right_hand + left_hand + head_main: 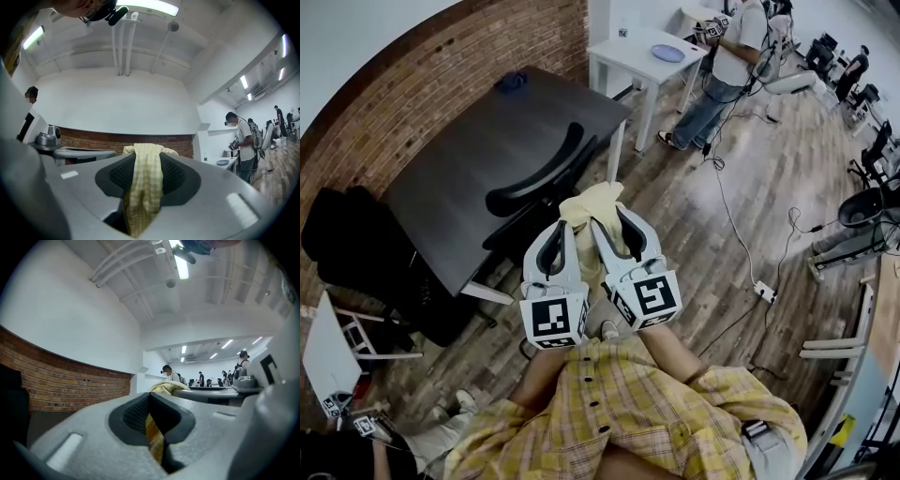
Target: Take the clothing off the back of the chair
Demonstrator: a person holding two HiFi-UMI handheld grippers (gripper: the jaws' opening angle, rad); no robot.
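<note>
Two grippers, side by side in the head view, both pointing about level.
- One left gripper (565, 228): jaws closed on a fold of the clothing, which shows as a thin yellow strip (154, 439) pinched between the pads.
- One right gripper (610, 218): jaws clamped on a thicker hanging fold of yellow checked cloth (144, 185), which fills the gap between the pads.

One piece of clothing (592, 200), pale yellow check, bunched at the tips of both grippers, just beside the chair's back. Whether it touches the chair cannot be told.

One chair (536, 175), black, curved back, pushed up to the dark table.

Two tables:
- one dark table (469, 150) against the brick wall, with one small blue thing (511, 82) near its far corner;
- one white table (633, 58) beyond it, bearing one blue plate (667, 53).

One standing person (727, 66) beside the white table.

One power strip (764, 292) on the wooden floor, cable attached.
</note>
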